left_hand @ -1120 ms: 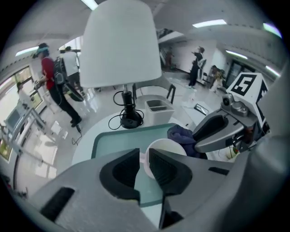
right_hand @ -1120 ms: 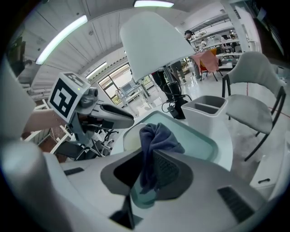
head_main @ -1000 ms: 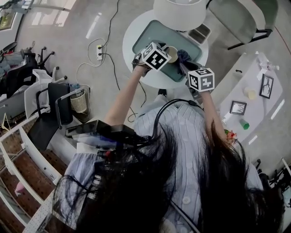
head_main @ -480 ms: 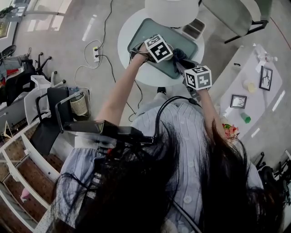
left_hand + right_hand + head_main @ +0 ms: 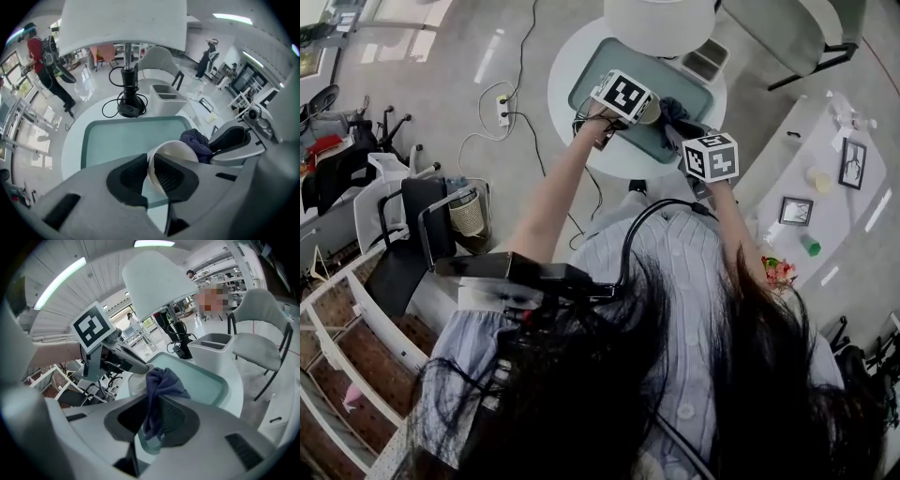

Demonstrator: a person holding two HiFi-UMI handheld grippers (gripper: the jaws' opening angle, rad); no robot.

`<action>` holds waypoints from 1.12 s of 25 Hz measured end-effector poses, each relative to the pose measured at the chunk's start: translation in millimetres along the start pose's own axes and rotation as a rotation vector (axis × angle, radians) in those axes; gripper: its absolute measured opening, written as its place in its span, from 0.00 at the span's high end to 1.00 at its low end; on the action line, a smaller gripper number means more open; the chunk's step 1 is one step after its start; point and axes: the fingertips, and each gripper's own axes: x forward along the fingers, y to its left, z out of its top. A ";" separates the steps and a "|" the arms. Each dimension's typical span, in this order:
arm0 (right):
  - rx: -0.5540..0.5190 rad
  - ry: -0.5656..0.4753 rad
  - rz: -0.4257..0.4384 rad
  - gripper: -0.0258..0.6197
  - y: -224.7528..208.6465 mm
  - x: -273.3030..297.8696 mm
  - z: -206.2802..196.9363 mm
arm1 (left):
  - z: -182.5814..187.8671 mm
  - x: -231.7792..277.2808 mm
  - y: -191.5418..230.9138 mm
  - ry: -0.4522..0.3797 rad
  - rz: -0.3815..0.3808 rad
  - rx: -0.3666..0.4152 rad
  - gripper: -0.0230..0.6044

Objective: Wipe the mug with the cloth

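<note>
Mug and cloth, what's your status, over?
Left tool shut on mug rim. Right tool shut on cloth, cloth right beside mug, over the tray. Nothing in the way.

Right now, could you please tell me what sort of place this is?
Likely an open office or showroom: black office chair, round white table with white-shaded lamp, framed pictures nearby.

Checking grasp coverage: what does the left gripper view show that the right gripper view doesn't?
Only the left gripper view: the left gripper shut on the mug at its rim, and a person in red far left.
Only the right gripper view: the right gripper shut on the cloth, and the left gripper's marker cube.
Both: cloth, tray, lamp shade, white bin.
</note>
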 end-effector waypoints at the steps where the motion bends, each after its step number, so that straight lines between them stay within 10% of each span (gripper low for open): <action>1: 0.003 -0.002 0.000 0.83 -0.1 0.8 1.0 | 0.1 -3.0 1.8 -0.004 0.006 -0.036 0.88; 18: 0.007 0.008 0.015 0.83 5.7 8.8 -2.7 | -17.2 -4.8 20.9 -0.163 0.166 -0.611 0.88; 23: 0.014 0.005 0.014 0.83 2.1 9.3 -1.0 | -11.0 -7.8 18.3 -0.151 0.160 -0.382 0.88; 28: 0.017 0.002 0.010 0.83 0.4 6.0 -5.8 | 3.2 -12.8 1.6 -0.132 0.173 0.162 0.88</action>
